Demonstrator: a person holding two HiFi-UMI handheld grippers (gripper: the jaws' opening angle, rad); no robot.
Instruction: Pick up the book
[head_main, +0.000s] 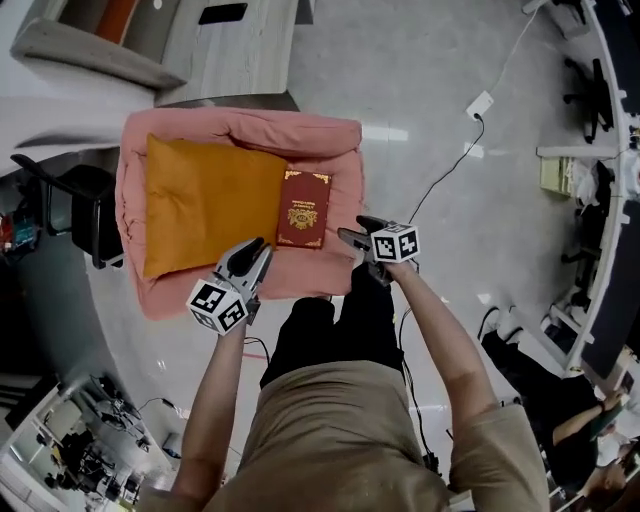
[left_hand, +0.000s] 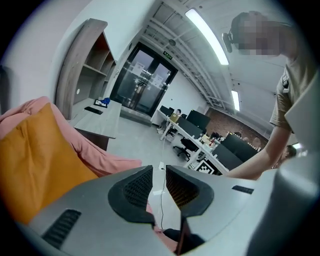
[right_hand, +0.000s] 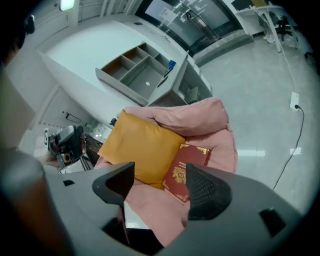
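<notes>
Right gripper (head_main: 350, 229) spread, empty; left gripper (head_main: 265, 246) barely parted; book (head_main: 304, 208) gilt lettering unreadable.

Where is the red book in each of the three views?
Head view: red book at centre, on the pink seat, right of the orange pillow.
Left gripper view: not in it.
Right gripper view: red book lower centre, right of the orange pillow.
Shared landmark: the orange pillow, in all three.

A jaw of the right tongs (right_hand: 160, 175) is covering the book's (right_hand: 186, 167) near corner, and the left gripper view's edge is cutting off the cushion (left_hand: 35, 170).
</notes>
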